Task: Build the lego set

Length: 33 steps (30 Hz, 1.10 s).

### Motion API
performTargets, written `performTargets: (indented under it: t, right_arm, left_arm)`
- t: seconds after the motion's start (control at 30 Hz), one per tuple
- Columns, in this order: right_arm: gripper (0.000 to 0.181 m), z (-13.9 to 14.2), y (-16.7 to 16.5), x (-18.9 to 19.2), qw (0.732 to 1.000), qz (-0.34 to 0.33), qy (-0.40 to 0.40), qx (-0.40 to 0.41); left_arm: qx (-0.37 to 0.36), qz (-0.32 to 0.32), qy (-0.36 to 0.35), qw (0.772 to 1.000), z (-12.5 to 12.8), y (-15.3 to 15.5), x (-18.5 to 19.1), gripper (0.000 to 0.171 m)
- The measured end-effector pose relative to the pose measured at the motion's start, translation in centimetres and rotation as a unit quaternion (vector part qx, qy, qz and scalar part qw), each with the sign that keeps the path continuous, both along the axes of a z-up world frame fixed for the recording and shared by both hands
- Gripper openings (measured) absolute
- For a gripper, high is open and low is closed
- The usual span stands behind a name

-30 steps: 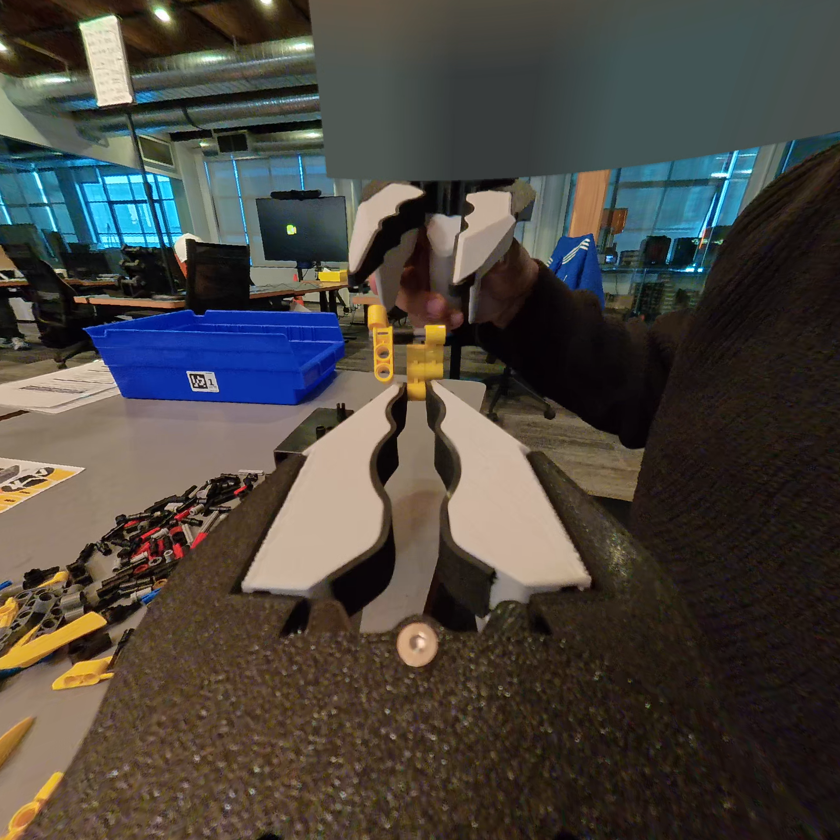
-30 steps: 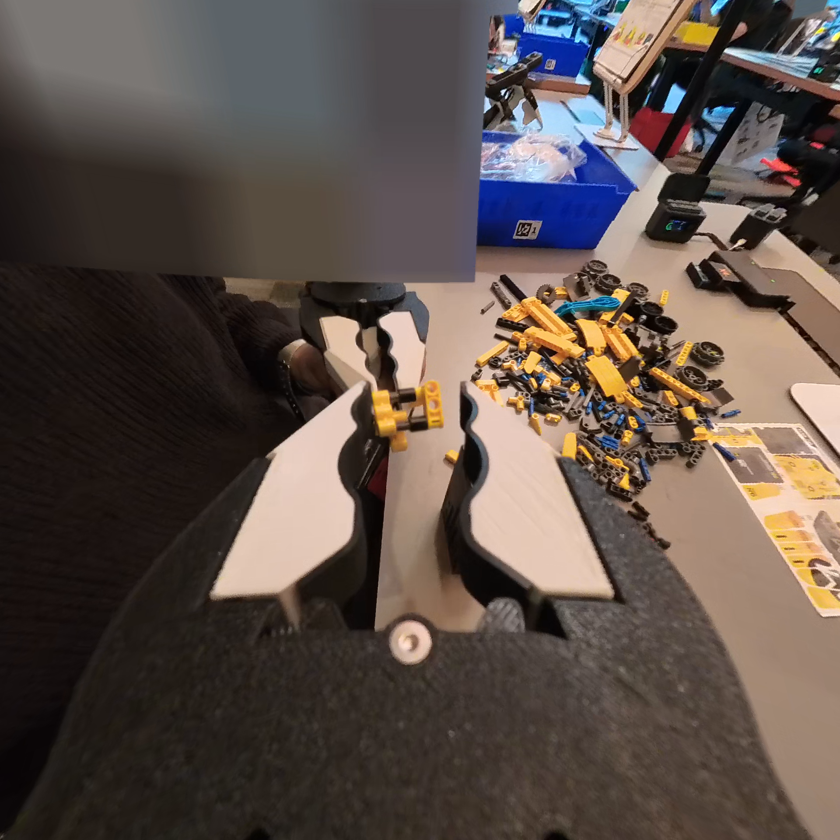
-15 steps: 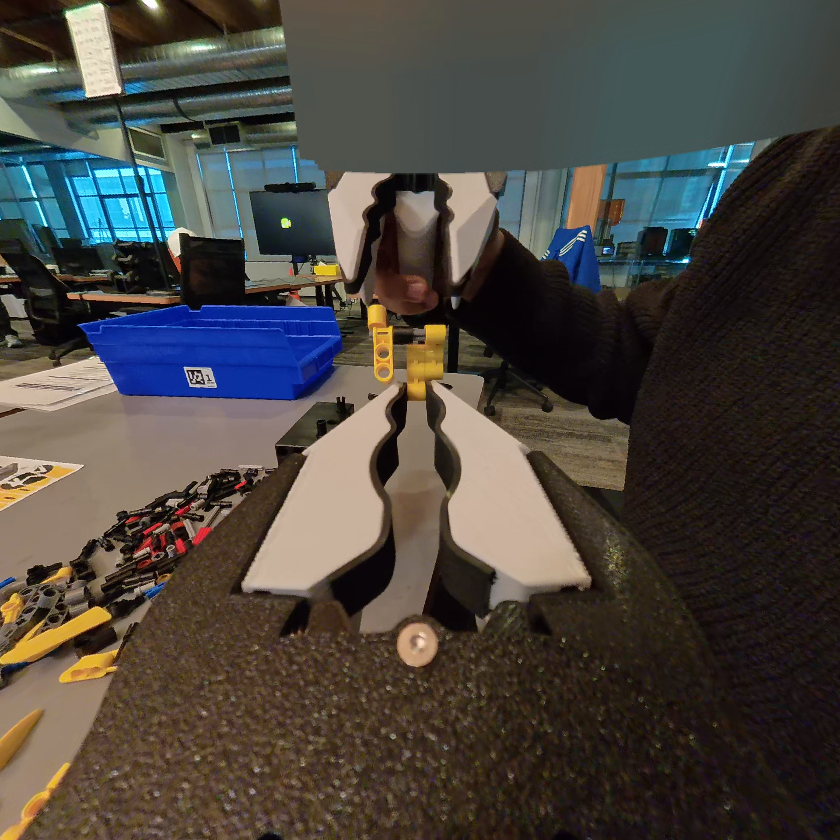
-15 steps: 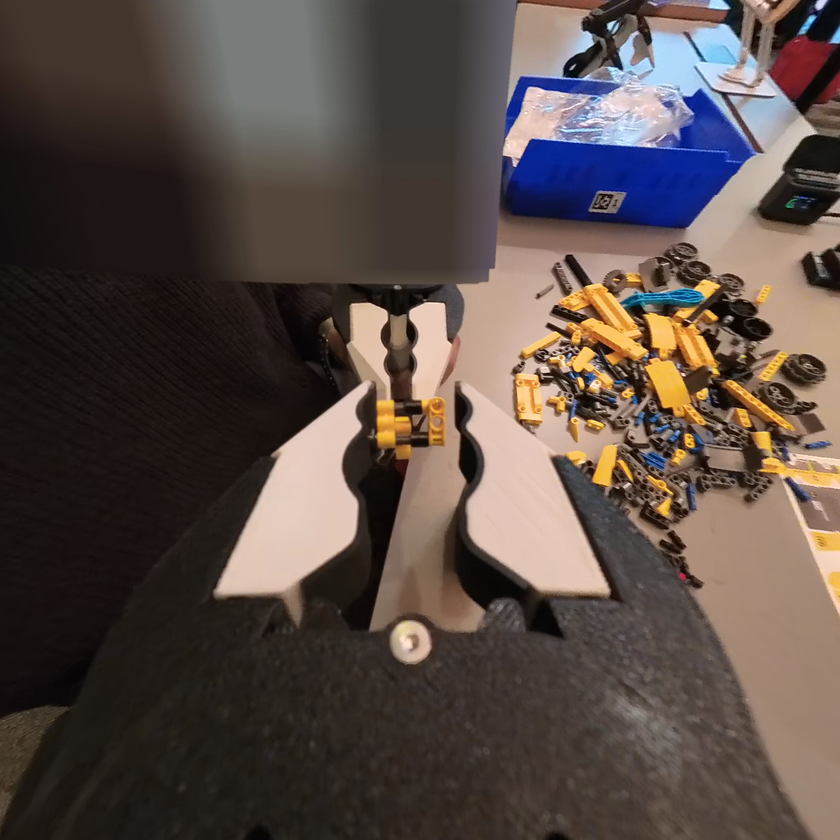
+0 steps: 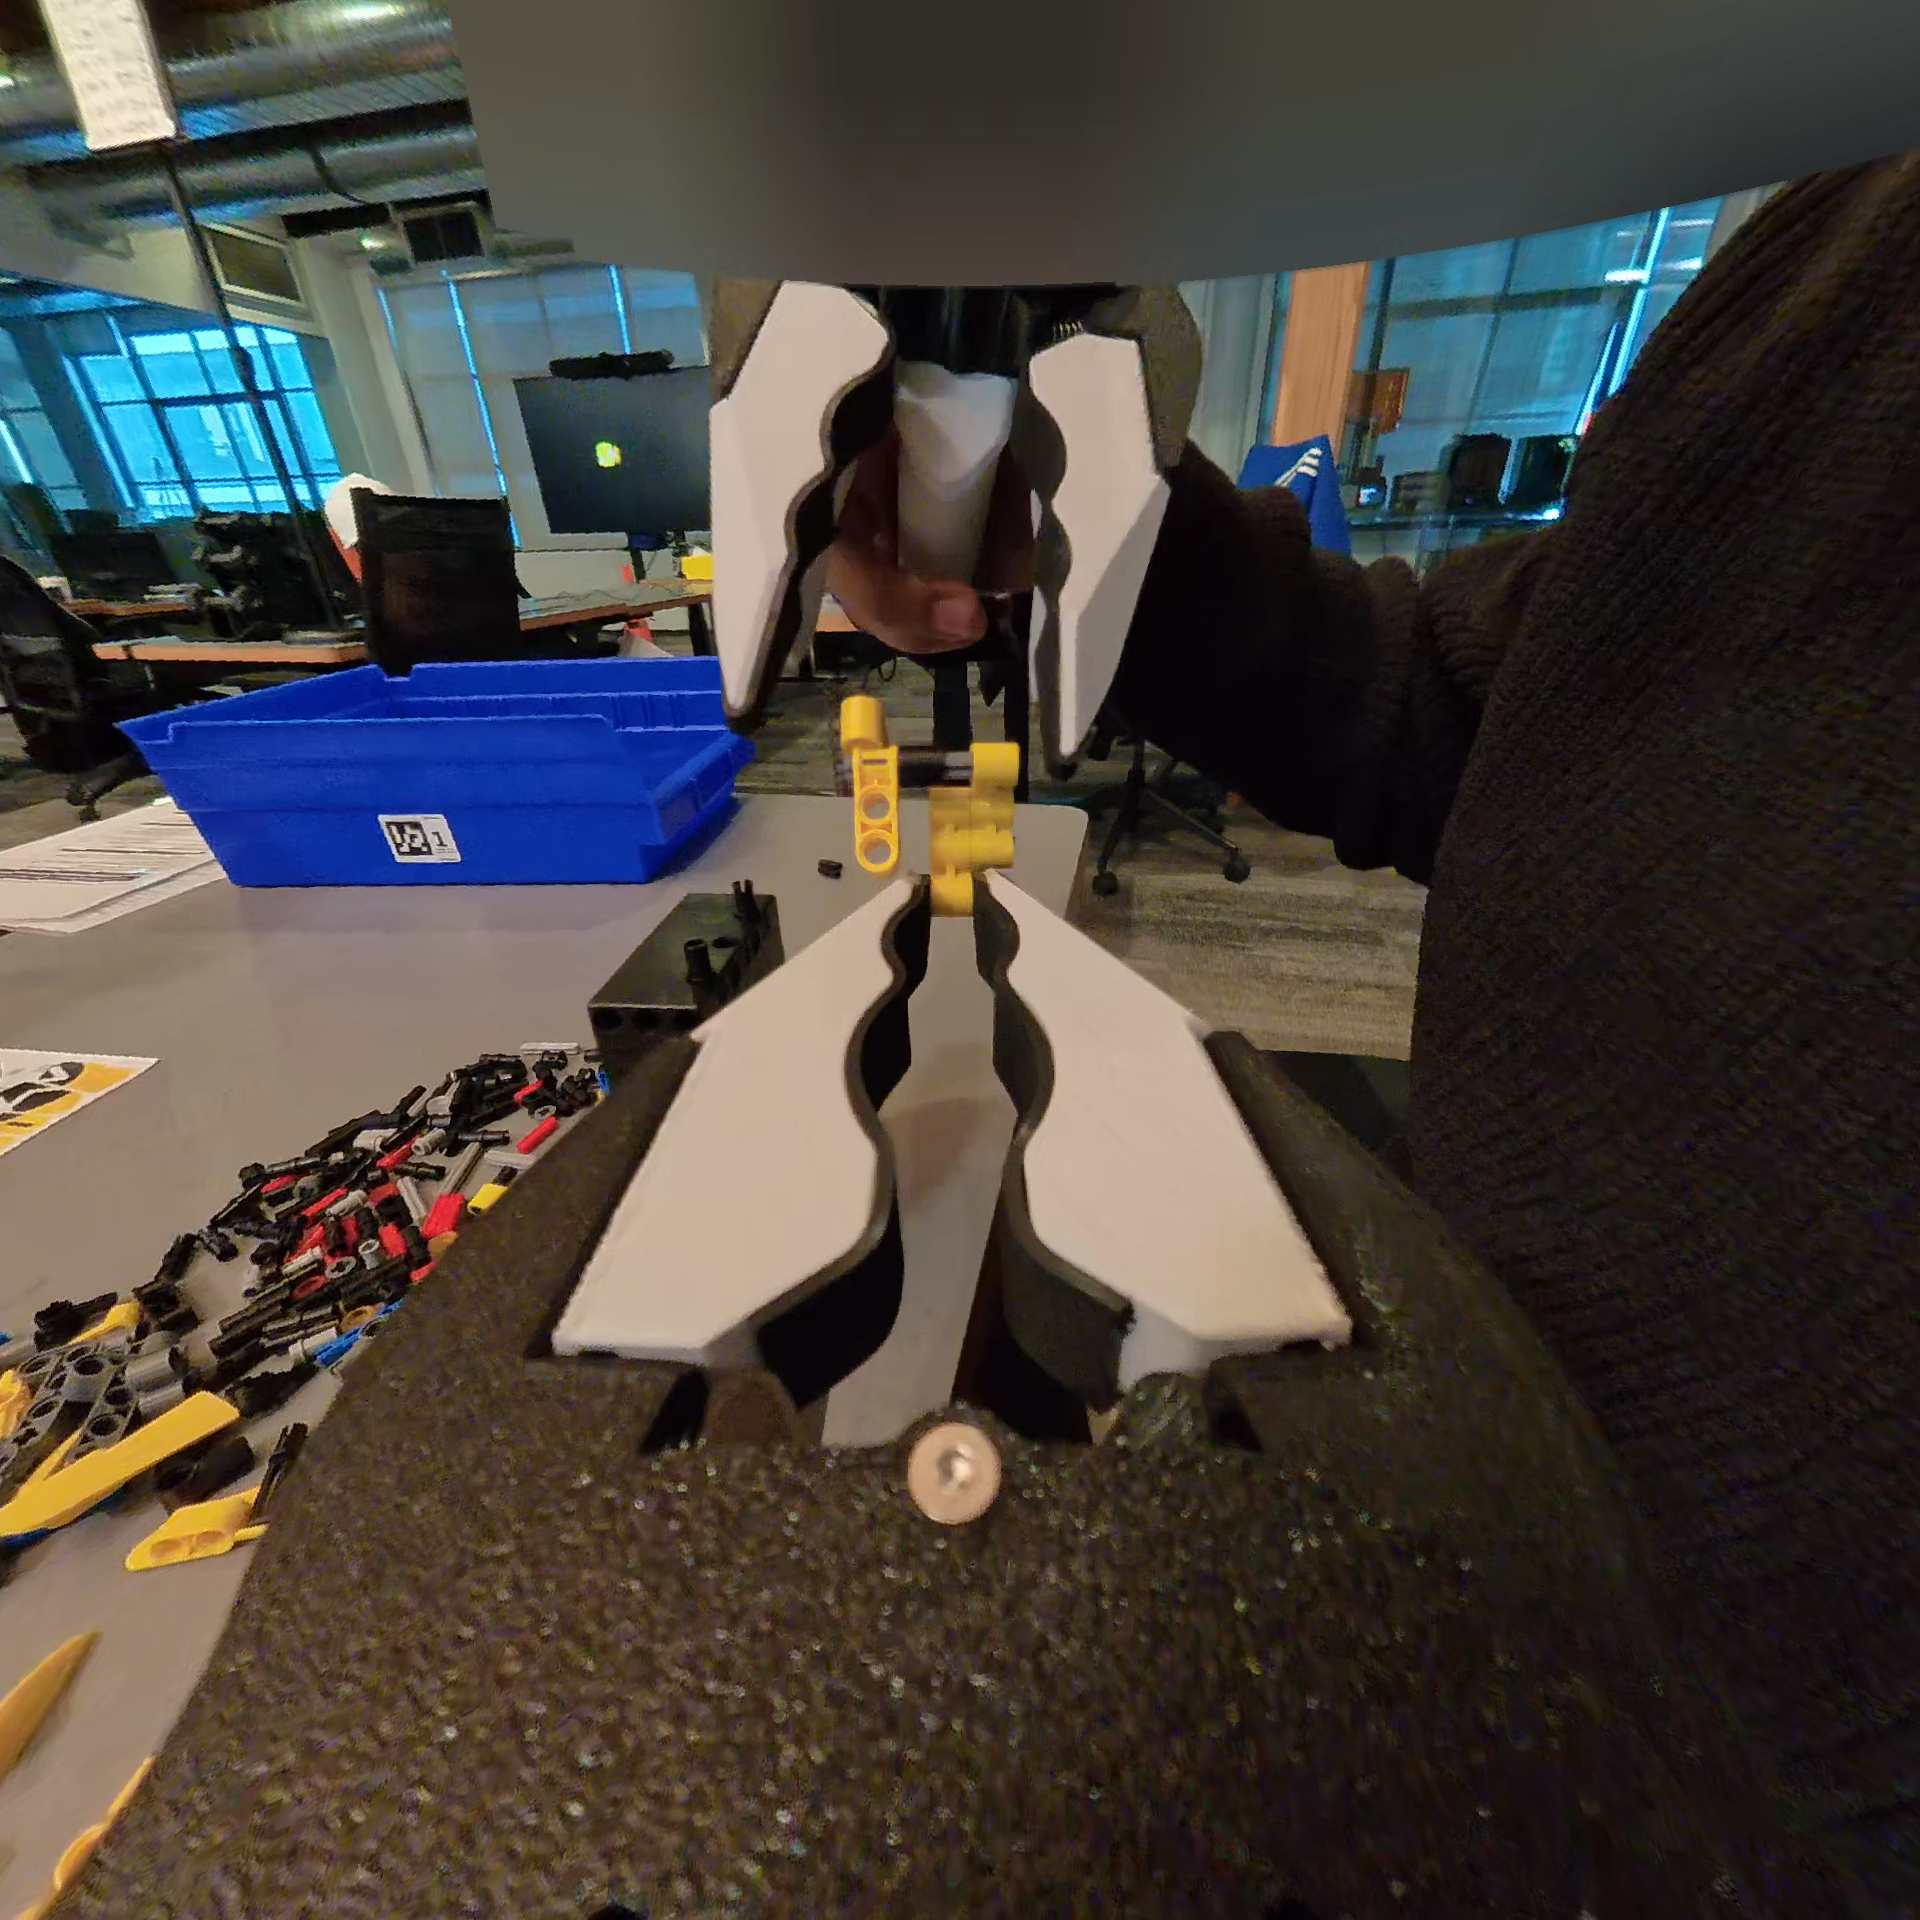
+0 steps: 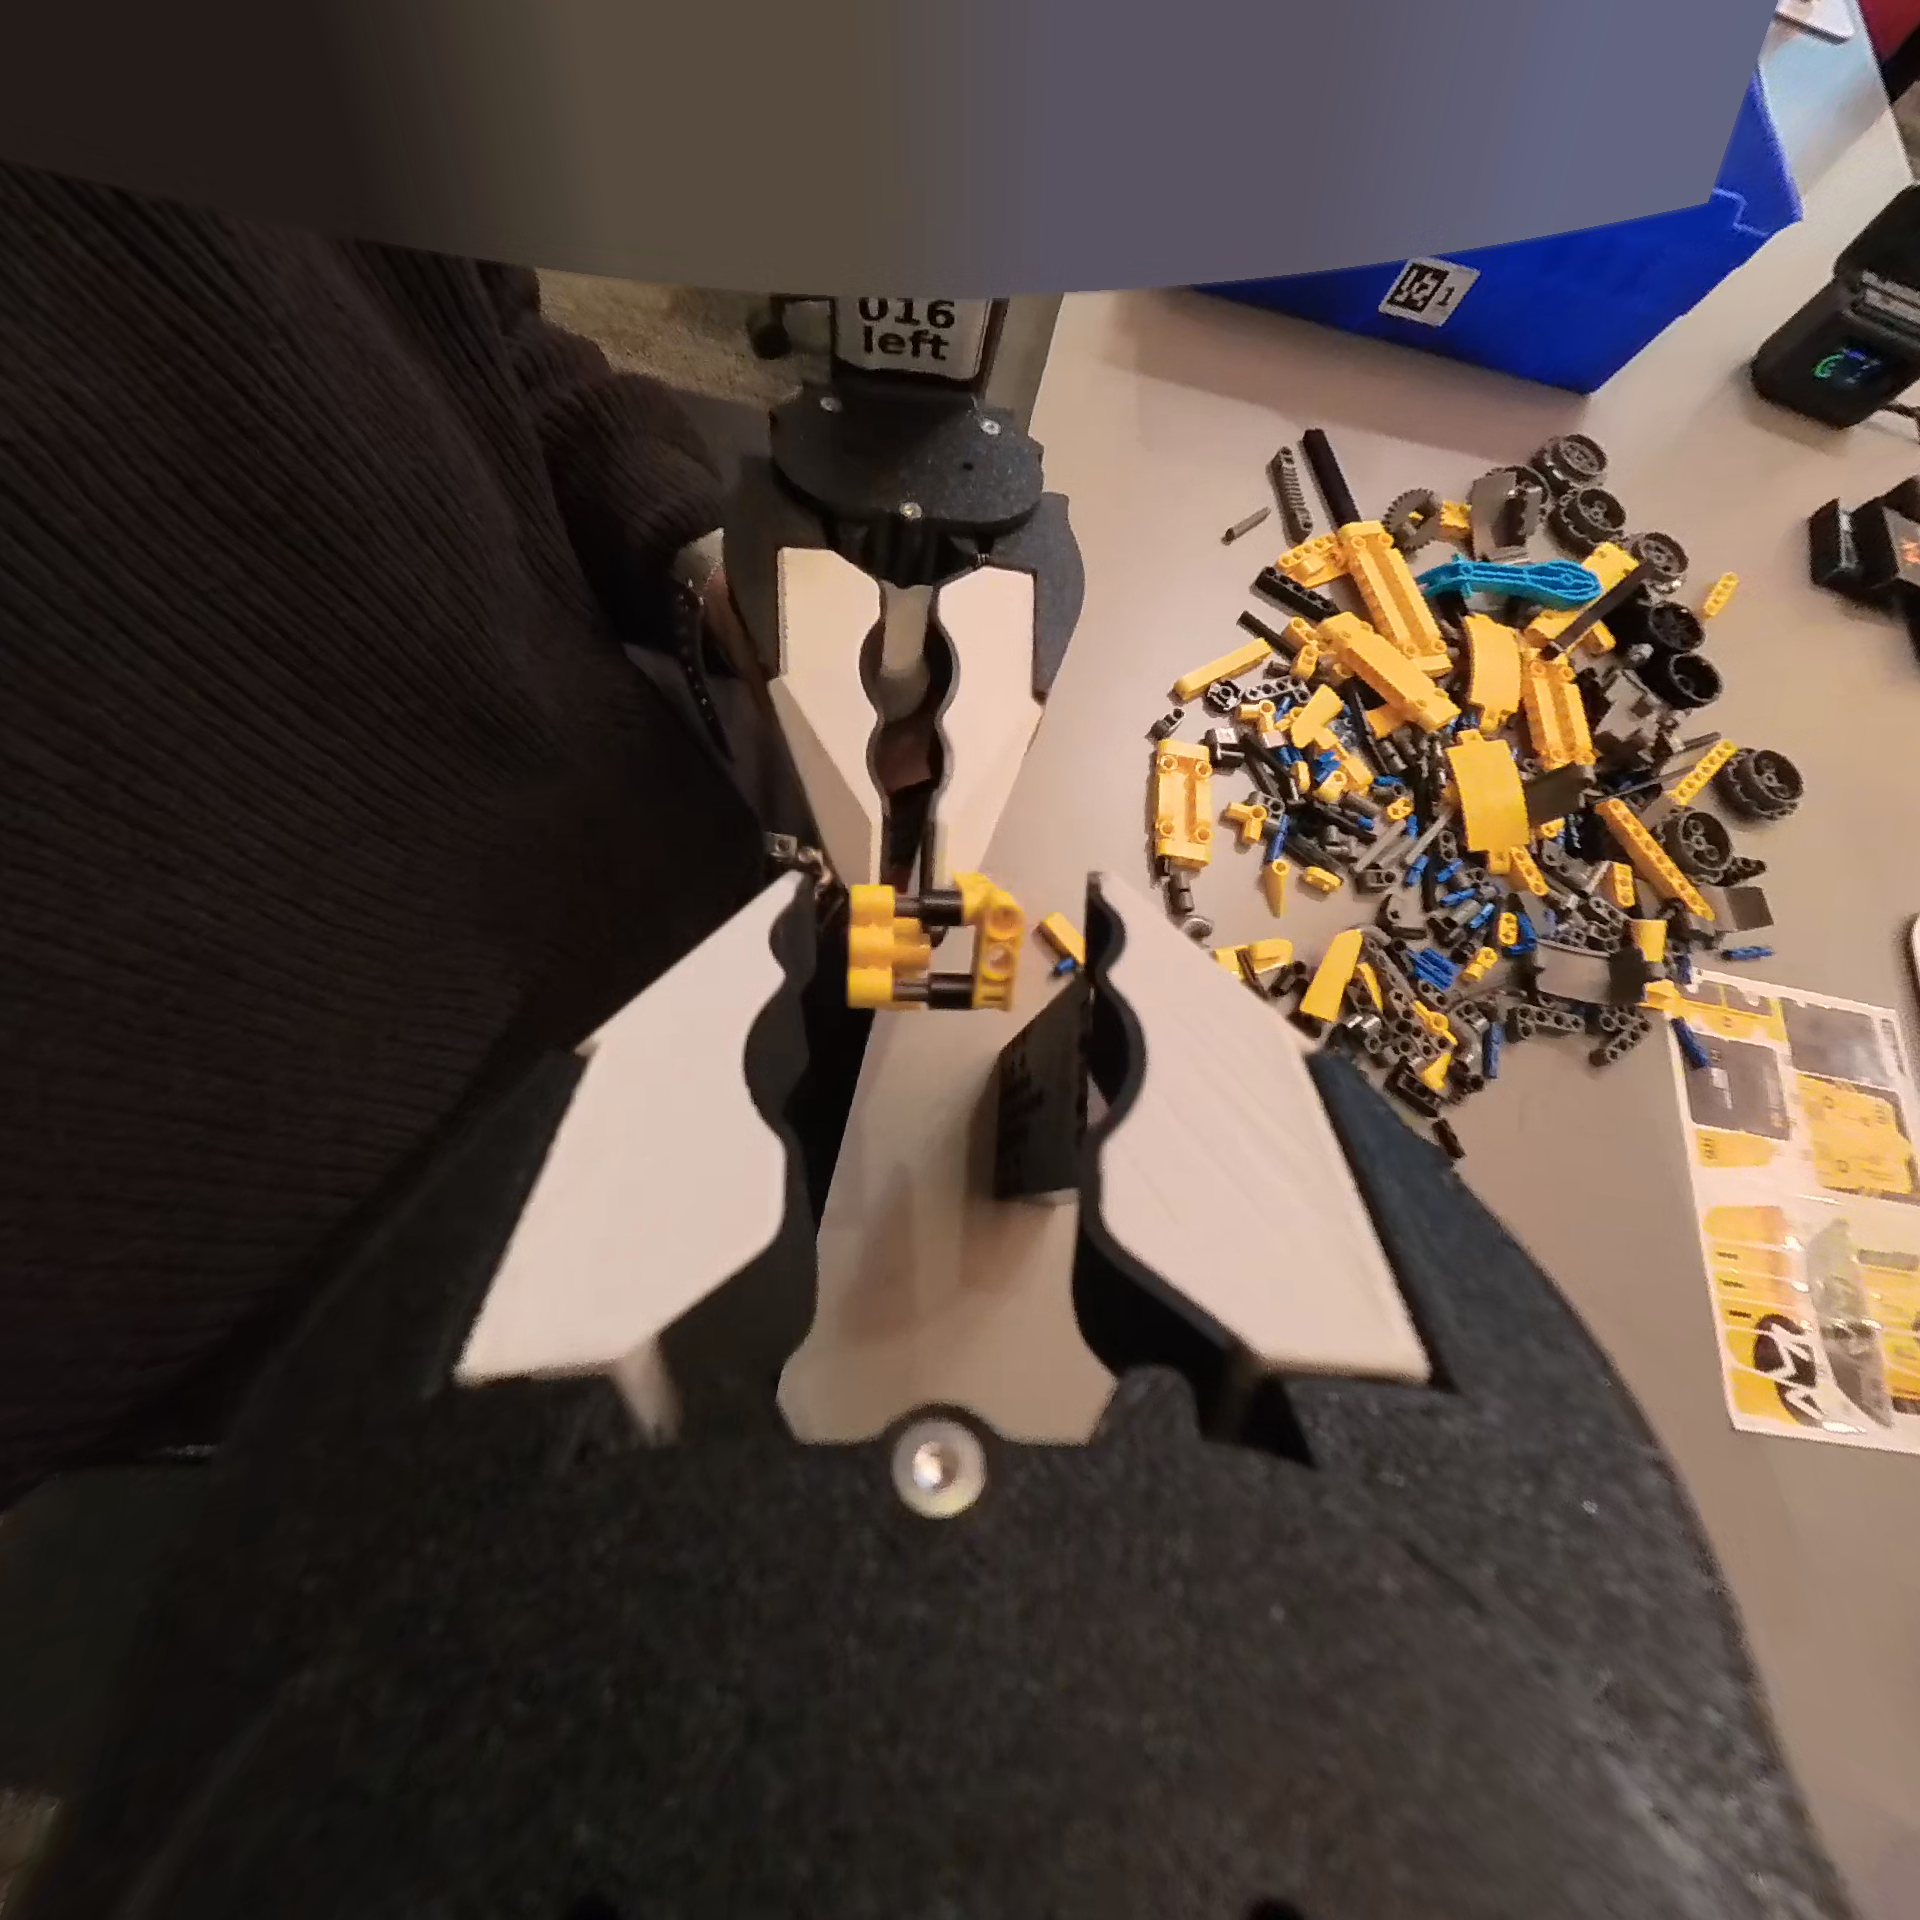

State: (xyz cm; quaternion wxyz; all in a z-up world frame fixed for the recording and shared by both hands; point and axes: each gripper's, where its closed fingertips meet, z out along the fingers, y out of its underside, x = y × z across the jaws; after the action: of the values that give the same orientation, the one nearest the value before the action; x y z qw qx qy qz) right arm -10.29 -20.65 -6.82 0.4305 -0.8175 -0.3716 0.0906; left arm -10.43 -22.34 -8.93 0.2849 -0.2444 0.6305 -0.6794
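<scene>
My left gripper [image 5: 951, 896] is shut on the lower end of a small yellow brick assembly with black pins [image 5: 940, 810] and holds it up in the air, above the table's edge. My right gripper [image 5: 899, 732] faces it from above, open, with a fingertip on either side of the assembly's top. In the right wrist view the assembly [image 6: 930, 940] sits between the open fingers of my right gripper [image 6: 945, 894], close to the left one. The left gripper [image 6: 896, 857] comes in from the far side. I cannot tell whether the right fingers touch the assembly.
A grey table [image 5: 312, 987] holds a blue bin [image 5: 436, 769], a black block [image 5: 686, 977] and a pile of small black and red pins [image 5: 343, 1226]. A heap of yellow and black parts [image 6: 1455, 748], a printed sheet [image 6: 1818, 1174] and a black device [image 6: 1849, 353] lie to the right. A dark sleeve [image 5: 1662, 935] is close by. Left and right tips are no more than a few centimetres apart.
My right gripper has come closer to the assembly and its fingers stand wider apart, now straddling it. My left gripper still holds the assembly in the same place.
</scene>
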Motion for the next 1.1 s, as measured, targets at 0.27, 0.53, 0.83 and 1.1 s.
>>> performTargets:
  t: [0.27, 0.53, 0.83, 1.1]
  right_arm:
    - [0.051, -0.3, -0.4, 0.4, 0.999, -0.033, -0.008, 0.012]
    - [0.051, -0.1, -1.2, 0.3, 0.999, -0.032, -0.004, 0.013]
    - [0.047, 0.0, -1.5, 0.6, 0.998, -0.042, 0.043, 0.029]
    - [0.041, 1.3, -1.1, 0.6, 0.994, -0.05, 0.073, 0.064]
  left_arm:
    - [0.007, -0.004, -0.001, 1.0, 0.0, -0.4, -0.1, 0.007]
    - [0.0, -0.012, -0.002, 1.0, 0.1, -0.6, -0.2, 0.007]
    - [-0.035, -0.028, -0.016, 0.999, 1.0, -0.3, -0.8, 0.007]
    - [-0.018, -0.017, -0.005, 1.0, 0.3, -0.2, -0.3, 0.007]
